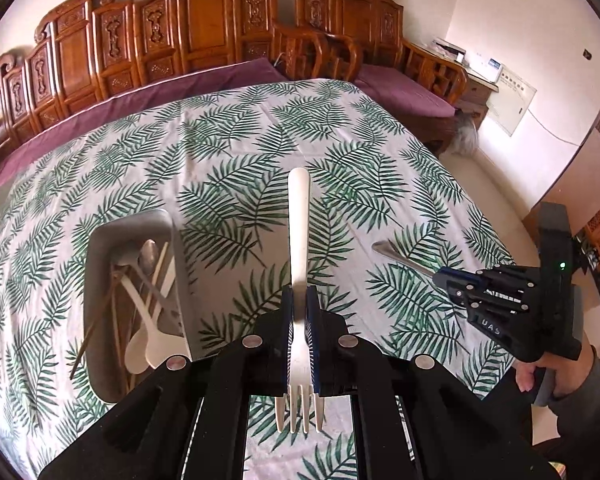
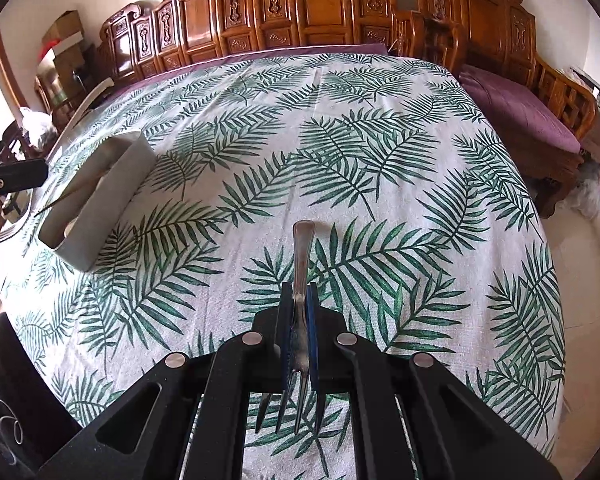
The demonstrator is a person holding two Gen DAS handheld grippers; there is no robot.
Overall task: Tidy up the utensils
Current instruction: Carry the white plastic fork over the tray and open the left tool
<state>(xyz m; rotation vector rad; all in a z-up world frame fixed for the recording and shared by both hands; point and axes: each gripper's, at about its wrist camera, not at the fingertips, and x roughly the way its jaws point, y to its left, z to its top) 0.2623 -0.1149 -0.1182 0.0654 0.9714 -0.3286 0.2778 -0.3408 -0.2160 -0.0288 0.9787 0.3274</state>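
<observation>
The desk (image 2: 380,128) wears a white cloth with green leaf prints all over it; behind its far edge stand carved brown wooden seats (image 1: 204,28) with purple cushions (image 1: 404,92); pale walls close the room, and a pale floor (image 1: 496,184) shows past the desk's right edge. Most of the cloth is bare from the middle to the far and right edges; the one grey tray (image 1: 136,224) sits near the left edge. In the tray lie a heap of things: white plastic spoons, one metal spoon, and thin brown sticks; they overlap, so I cannot count them all. There are two forks, both lifted above the cloth. The left gripper (image 1: 300,296) is closed tight on the white plastic fork (image 1: 299,216), handle pointing far, four prongs pointing near; the right gripper (image 2: 299,296) is closed tight on the metal fork (image 2: 302,256), held the same way, over the near middle of the desk; a hand (image 1: 540,376) holds the right gripper at the right side.
</observation>
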